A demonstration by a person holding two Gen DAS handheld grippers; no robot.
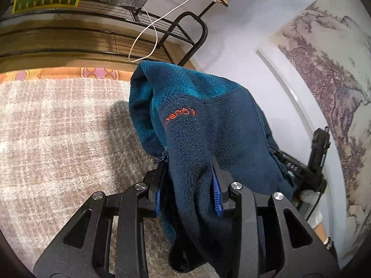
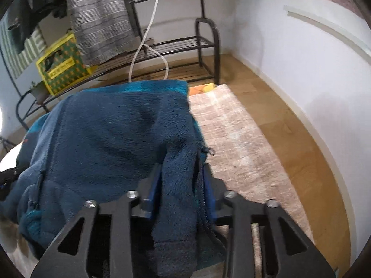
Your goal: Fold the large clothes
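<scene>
A dark blue fleece jacket [image 1: 208,120] with an orange chest logo [image 1: 180,115] and a zip fills the middle of the left wrist view. My left gripper [image 1: 189,169] is shut on a bunched fold of it, above a beige shaggy rug [image 1: 58,139]. In the right wrist view the jacket [image 2: 111,134] lies spread ahead on the rug [image 2: 236,143]. A thick fold with the zip edge runs between the fingers of my right gripper [image 2: 180,173], whose jaws stand apart and loose around it. The right gripper's black body [image 1: 317,153] and a gloved hand [image 1: 308,197] show at the jacket's far side.
A black metal shoe rack [image 2: 204,46] stands beyond the rug, with a white cable [image 2: 148,46] hanging from a clip. A yellow-green box [image 2: 62,64] and grey checked cloth [image 2: 97,16] sit by the rack. Wooden floor [image 2: 289,115] and a white wall [image 2: 289,58] bound the right side.
</scene>
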